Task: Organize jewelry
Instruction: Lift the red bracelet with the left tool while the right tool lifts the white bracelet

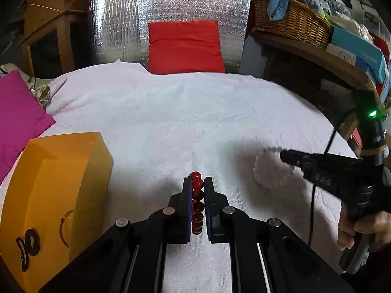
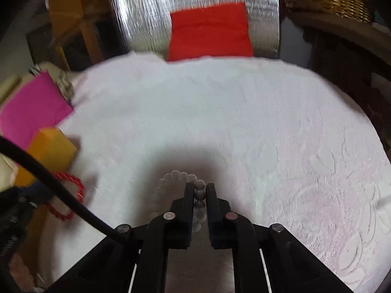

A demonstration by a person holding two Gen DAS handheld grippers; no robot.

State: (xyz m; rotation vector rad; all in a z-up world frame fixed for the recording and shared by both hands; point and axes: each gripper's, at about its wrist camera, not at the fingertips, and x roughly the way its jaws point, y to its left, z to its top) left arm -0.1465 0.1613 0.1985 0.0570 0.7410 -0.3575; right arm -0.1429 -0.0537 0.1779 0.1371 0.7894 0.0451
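Observation:
My left gripper (image 1: 197,183) is shut on a red bead bracelet (image 1: 197,204), its beads lined up between the fingers above the white towel (image 1: 171,122). The same bracelet (image 2: 70,195) hangs as a red loop at the left of the right wrist view. My right gripper (image 2: 200,188) is shut on a white bead bracelet (image 2: 180,176), which loops out to the left of the fingers. In the left wrist view the right gripper (image 1: 284,156) holds that white bracelet (image 1: 271,168) over the towel at the right. An orange box (image 1: 56,195) stands at the left.
A pink cushion (image 1: 17,112) lies at the left edge. A red cushion (image 1: 185,46) leans on a silver foil panel (image 1: 117,24) at the back. A wicker basket (image 1: 290,22) and boxes sit on a shelf at the right. A black cable (image 2: 61,190) crosses the right wrist view.

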